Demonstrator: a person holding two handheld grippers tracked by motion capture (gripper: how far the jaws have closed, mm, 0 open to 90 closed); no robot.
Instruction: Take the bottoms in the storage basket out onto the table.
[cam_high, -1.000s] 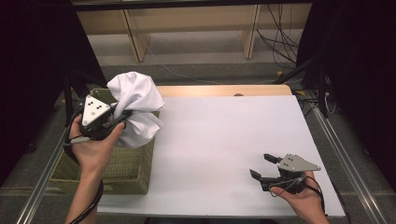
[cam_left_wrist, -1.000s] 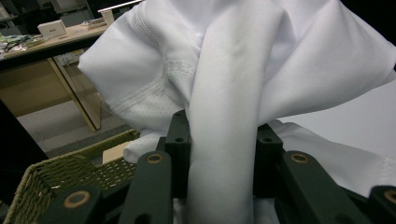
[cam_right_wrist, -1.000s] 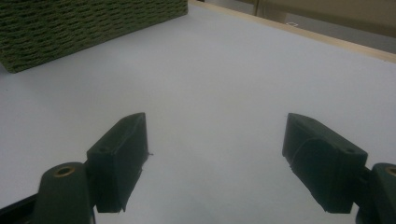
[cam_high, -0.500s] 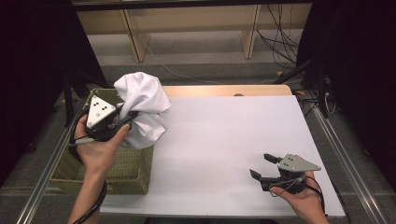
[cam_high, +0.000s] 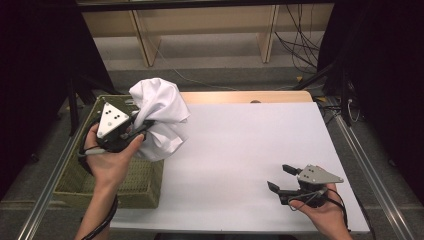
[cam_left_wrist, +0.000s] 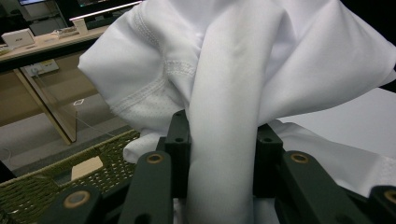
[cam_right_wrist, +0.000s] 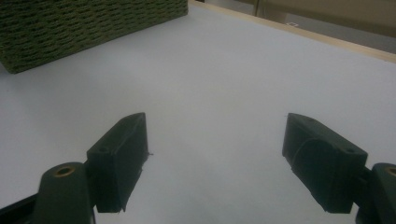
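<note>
**White cloth lifted over basket, right claw idle**

Left gripper (cam_high: 142, 127) is clamped on a bunched white garment (cam_high: 162, 117). In the left gripper view a thick fold of the fabric (cam_left_wrist: 224, 140) runs straight down between the two black jaws, both pressing on it from either side. Stitched hems show just above and to the left of the jaws. Rest of the cloth balloons up and fwd of the claw, w/ a lower flap hanging below it, clear of the table. The hand (cam_high: 107, 160) holds the gripper up, grey three-cornered plate facing the ceiling.

Under and behind that claw sits a green woven basket (cam_high: 75, 182) at the left edge of the white table (cam_high: 250, 145). Cloth hangs over the basket's right rim, partly over the tabletop; can't tell if the lowest fold touches the rim.

Right gripper (cam_high: 280, 177) is low by the table's near right corner, well apart from the cloth. Jaws stand wide apart w/ nothing between them, bare white tabletop (cam_right_wrist: 215, 102) ahead. Basket's woven wall (cam_right_wrist: 84, 28) shows far off, up-left of that claw.
</note>
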